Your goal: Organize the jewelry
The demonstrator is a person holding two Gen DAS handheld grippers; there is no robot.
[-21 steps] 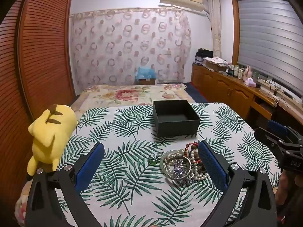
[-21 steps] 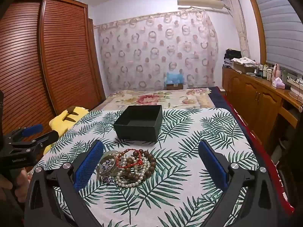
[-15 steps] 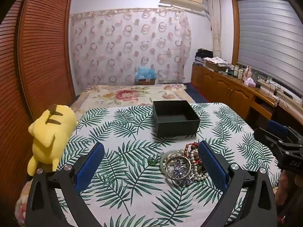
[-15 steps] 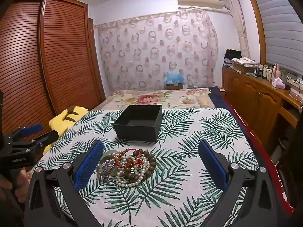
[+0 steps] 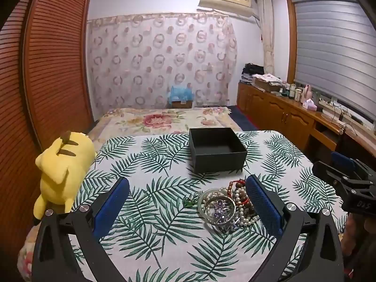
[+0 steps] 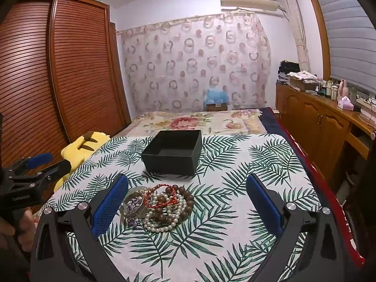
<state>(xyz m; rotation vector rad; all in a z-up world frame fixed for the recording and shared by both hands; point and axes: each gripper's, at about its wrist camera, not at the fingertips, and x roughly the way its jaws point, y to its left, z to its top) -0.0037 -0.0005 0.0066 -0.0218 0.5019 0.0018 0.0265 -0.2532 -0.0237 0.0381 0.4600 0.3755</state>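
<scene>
Left wrist view shows nothing changed from the frames just before: the left hand-held gripper [image 5: 188, 202] holds its place with its blue-padded fingers spread wide and empty, and the tangled pile of pearl, brown-bead and red-cord jewelry [image 5: 226, 205] lies as it did on the palm-leaf-patterned counter [image 5: 150, 169], just inside the right finger, toward the near right part of the cloth. The open black square cardboard box [image 5: 217, 149] sits beyond the pile, nearer the far edge, apart from it. A yellow plush toy [image 5: 62, 166] leans at the counter's left edge. The right hand-held gripper [image 5: 345, 171] shows at the counter's right edge; white lettering on its body is too blurred to read.

In the right wrist view the right hand-held gripper [image 6: 188, 202] is likewise unmoved, fingers spread and holding nothing, with the jewelry pile [image 6: 159, 205] just beside its left finger and the black box [image 6: 172, 152] beyond. The left hand-held gripper [image 6: 33, 169] juts in at the left edge; its label is not legible.
</scene>
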